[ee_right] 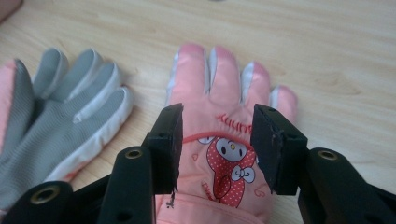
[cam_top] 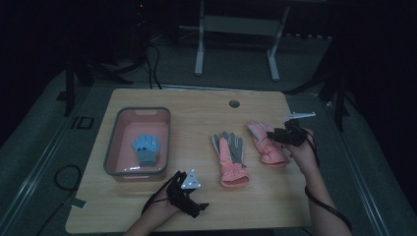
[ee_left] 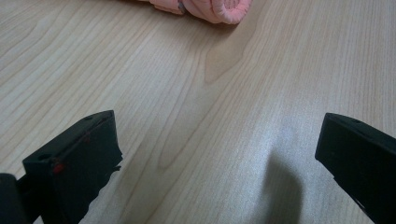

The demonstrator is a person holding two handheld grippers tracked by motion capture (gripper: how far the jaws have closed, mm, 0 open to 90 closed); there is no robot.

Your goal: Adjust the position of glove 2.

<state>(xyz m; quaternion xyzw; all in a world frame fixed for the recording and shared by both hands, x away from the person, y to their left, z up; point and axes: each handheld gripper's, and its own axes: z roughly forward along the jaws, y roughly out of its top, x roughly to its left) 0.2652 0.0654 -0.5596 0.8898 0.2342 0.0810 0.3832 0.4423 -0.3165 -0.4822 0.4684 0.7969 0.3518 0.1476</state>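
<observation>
Hovering over work surface: a wooden table (cam_top: 147, 201) is seen from above, with a pink bin, two pink gloves and two hand-held grippers laid out across it.
Bin: a pink bin (cam_top: 112, 147) with a grey rim sits at the table's left; a small blue glove (cam_top: 146, 149) lies inside it.
Grey-palm glove: a pink glove turned palm up (cam_top: 231, 156) is laid near the table's middle, just beside its partner and apart from it.
Cartoon glove: the pink glove with a cartoon figure (ee_right: 224, 140) is laid at the right, fingers pointing away from the person.
Right gripper: the right gripper (ee_right: 217, 140) is poised above the cartoon glove's back; its jaws are held partly spread, and nothing is pinched.
Left gripper: the left gripper (ee_left: 217, 158) is parked low over bare wood near the table's front edge, jaws spread wide and empty.
Risk, shallow bite: a single fabric layer may be caught, so the glove could droop and slip loose when lifted.
Risk, dragging: the neighbouring glove could be nudged if the grasp is taken off-centre.
</observation>
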